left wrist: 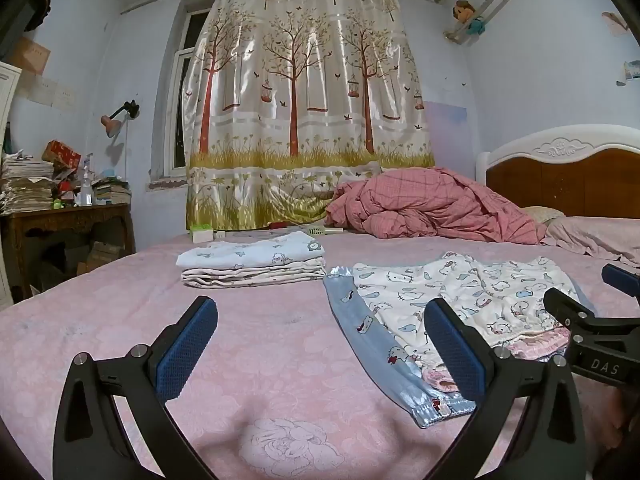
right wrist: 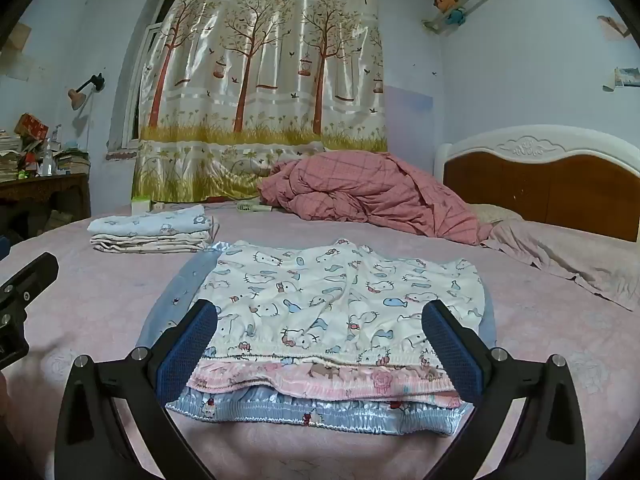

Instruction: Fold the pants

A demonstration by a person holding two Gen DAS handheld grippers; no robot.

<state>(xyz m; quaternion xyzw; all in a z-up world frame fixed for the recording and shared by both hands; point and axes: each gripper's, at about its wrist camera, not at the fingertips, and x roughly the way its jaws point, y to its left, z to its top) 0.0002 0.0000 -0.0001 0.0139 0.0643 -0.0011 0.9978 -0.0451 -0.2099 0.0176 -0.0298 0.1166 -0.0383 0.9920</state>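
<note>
1. The left gripper point(left wrist: 320, 344) is held wide open over the pink bedsheet point(left wrist: 256, 360), with nothing gripped.
2. The right gripper point(right wrist: 320, 344) is spread wide, empty.
3. The pants point(right wrist: 340, 304) are laid flat on the bed, stacked, between the right fingers.

Three pairs of pants point(right wrist: 332, 320) are lying stacked on the bed point(right wrist: 100, 300), waistbands nearest the right gripper point(right wrist: 320, 344). A folded pile point(right wrist: 152, 232) is sitting behind them to the left. A bunched quilt point(right wrist: 372, 196) is lying further back, before the curtain point(right wrist: 264, 80). The headboard point(right wrist: 548, 188) is standing to the right.
</note>
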